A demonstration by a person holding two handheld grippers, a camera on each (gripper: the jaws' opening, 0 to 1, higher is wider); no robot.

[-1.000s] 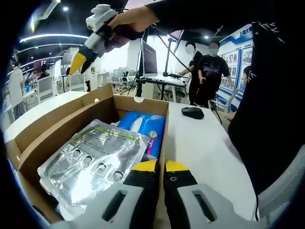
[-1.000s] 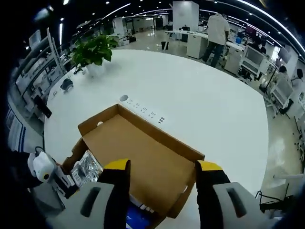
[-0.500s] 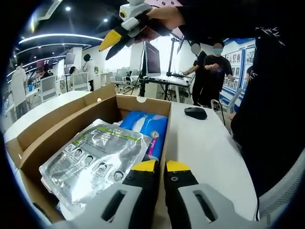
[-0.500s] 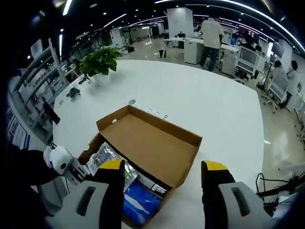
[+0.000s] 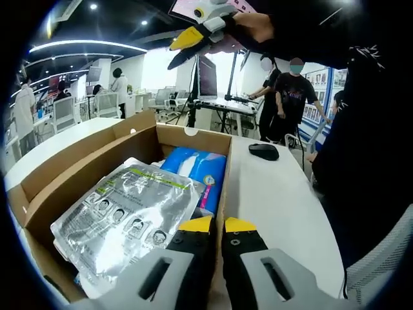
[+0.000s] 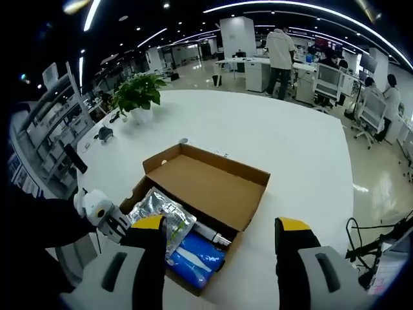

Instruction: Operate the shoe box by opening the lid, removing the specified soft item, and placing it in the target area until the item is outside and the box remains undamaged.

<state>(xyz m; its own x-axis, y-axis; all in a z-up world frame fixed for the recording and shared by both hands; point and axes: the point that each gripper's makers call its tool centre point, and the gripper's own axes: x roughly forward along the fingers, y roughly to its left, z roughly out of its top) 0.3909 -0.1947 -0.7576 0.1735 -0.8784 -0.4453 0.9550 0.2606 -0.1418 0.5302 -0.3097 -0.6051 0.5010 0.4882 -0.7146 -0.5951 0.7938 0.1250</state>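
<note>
The cardboard shoe box (image 5: 58, 187) stands open on the white table, its lid (image 6: 210, 184) folded back. Inside lie a silver foil pouch (image 5: 129, 206) and a blue soft pack (image 5: 197, 169); both appear from above as the pouch (image 6: 161, 216) and the blue pack (image 6: 193, 255). My left gripper (image 5: 217, 225) is shut, with its tips at the box's near rim; whether it pinches the rim is unclear. From above, the left gripper (image 6: 103, 210) sits at the box's corner. My right gripper (image 6: 222, 226) is open and empty, high above the box. It also hangs in a hand as the right gripper (image 5: 193, 39).
A black mouse (image 5: 263, 151) lies on the table (image 5: 277, 200) right of the box. A potted plant (image 6: 139, 93) stands at the table's far side. A power strip (image 6: 222, 154) lies beyond the lid. People stand at desks in the background.
The right gripper has risen away from the box, which now looks smaller in its view. Seen from the left gripper, it has moved up and right. The left gripper has stayed put.
</note>
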